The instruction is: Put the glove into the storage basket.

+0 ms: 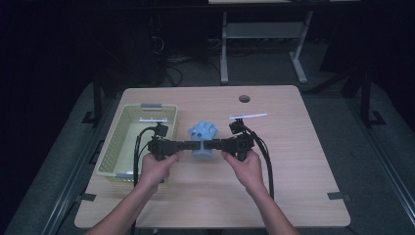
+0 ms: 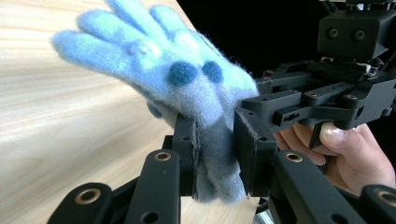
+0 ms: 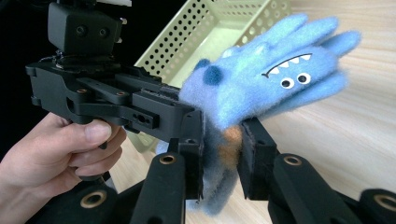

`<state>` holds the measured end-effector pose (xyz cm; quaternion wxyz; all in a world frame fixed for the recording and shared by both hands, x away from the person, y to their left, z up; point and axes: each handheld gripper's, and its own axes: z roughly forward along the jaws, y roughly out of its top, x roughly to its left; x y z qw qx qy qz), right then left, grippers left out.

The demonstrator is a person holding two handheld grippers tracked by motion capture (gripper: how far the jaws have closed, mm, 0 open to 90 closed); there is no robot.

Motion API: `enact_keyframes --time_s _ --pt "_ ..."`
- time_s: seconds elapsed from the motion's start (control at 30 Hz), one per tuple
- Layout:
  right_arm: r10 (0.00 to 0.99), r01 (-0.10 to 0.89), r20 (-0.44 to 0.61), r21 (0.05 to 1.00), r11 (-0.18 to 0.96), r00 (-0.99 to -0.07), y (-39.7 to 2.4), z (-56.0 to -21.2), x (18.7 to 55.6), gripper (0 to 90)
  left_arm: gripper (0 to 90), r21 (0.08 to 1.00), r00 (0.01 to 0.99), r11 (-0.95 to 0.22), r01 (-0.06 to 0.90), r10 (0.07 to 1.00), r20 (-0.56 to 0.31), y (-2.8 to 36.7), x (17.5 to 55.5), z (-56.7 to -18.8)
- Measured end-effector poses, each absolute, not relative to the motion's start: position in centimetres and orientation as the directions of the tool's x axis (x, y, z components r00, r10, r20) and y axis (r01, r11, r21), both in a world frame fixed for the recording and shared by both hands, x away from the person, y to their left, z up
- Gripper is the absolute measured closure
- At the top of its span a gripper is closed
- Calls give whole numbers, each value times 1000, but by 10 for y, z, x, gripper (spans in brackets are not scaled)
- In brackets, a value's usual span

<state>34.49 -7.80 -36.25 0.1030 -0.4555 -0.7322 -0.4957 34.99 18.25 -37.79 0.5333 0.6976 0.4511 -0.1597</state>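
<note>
Two grippers meet at the centre of the high view, both on one blue glove. Left gripper comes from the left side, right gripper from the right, tips almost touching each other at the glove's cuff.

In the left gripper view, the left gripper has its jaws nearly closed w/ the grey-blue cuff squeezed between the pads; glove fingers fan out to the upper left of the frame, 2 dark blue dots on its back. The right gripper is at right, clamped on the same cuff, w/ the right hand under it.

In the right gripper view, the right gripper is also narrowly open, only as wide as the cuff it pinches. Glove shows here a monster face: white eyes, toothy mouth. Left hand is at lower left.

Glove is lifted above the wooden table, approx. mid-table. Pale green basket sits at the left part of the table, just beside the left gripper.
</note>
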Motion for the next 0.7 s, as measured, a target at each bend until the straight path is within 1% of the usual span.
enact_keyframes --time_s 0.3,0.7 --pt "548 770 611 631 99 -571 -64 -358 351 734 709 606 543 -16 795 463 -701 200 353 -372" --pt "533 742 583 657 136 -614 -40 -346 361 734 710 615 542 8 789 462 -702 226 356 -363"
